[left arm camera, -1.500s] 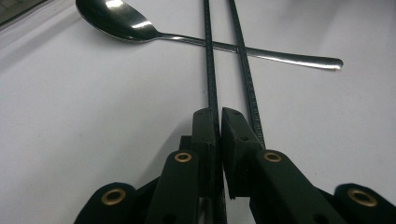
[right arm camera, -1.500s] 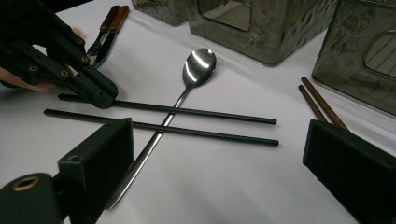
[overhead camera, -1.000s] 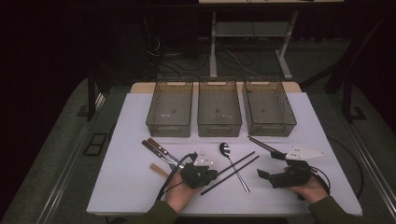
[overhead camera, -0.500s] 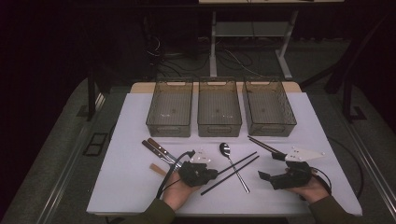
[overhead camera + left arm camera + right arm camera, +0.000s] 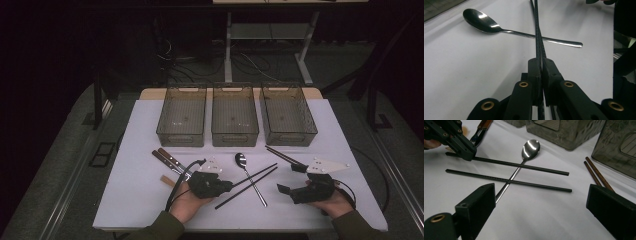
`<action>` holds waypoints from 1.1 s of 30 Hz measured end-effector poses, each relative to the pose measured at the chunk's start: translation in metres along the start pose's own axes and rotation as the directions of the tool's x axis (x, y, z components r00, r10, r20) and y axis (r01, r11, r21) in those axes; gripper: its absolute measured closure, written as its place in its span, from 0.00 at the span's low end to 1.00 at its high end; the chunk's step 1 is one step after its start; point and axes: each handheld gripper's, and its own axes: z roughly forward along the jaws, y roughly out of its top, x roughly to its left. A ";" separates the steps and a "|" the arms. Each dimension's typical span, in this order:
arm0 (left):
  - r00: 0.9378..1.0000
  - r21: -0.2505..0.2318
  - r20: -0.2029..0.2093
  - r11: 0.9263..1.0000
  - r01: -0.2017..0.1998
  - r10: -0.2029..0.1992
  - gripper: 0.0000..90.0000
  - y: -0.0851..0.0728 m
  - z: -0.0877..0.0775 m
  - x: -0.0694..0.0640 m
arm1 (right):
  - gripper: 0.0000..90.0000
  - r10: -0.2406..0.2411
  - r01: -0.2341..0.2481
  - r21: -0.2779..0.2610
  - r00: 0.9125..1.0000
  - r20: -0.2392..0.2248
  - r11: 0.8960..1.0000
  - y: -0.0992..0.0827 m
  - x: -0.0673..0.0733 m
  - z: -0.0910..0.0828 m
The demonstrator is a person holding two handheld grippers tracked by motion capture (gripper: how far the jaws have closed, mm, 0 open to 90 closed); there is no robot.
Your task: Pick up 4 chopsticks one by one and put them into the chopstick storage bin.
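Three bins [image 5: 234, 116] are lined up along the far edge of the table [image 5: 135, 200], and none is seen to hold anything yet, so the sorting is judged to be at its very start. One black chopstick [image 5: 538, 37] is clamped at its near end between the closed jaws of the left gripper [image 5: 227, 187], near the front edge, left of centre. It is not lifted clear; in the right gripper view it lies low across the spoon's handle. Its twin, the second black chopstick [image 5: 509, 180], is laid just in front of it, also crossing the handle of the spoon [image 5: 241, 160], whose bowl is pointed toward the middle bin. The right gripper [image 5: 284, 191] is held near the front right corner with its jaws spread wide and nothing caught between them.

Plenty is left to be done. A pair of brown chopsticks [image 5: 281, 155] is seen below the right-hand bin, untouched. Two brown-handled utensils [image 5: 169, 159] are lying left of centre, beside the left hand, and a small tan piece [image 5: 167, 180] is resting just nearer the front edge. Which bin is meant for the gripped chopstick cannot be told. A lift, a carry to the far edge and a release are judged to be what comes next, and then the same again for every piece on the cloth
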 end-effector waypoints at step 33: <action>1.000 -0.070 -0.019 0.998 0.004 -0.005 0.94 -0.004 -0.048 0.024 | 0.10 0.007 -0.007 -0.001 1.000 -0.004 1.000 0.000 0.000 0.000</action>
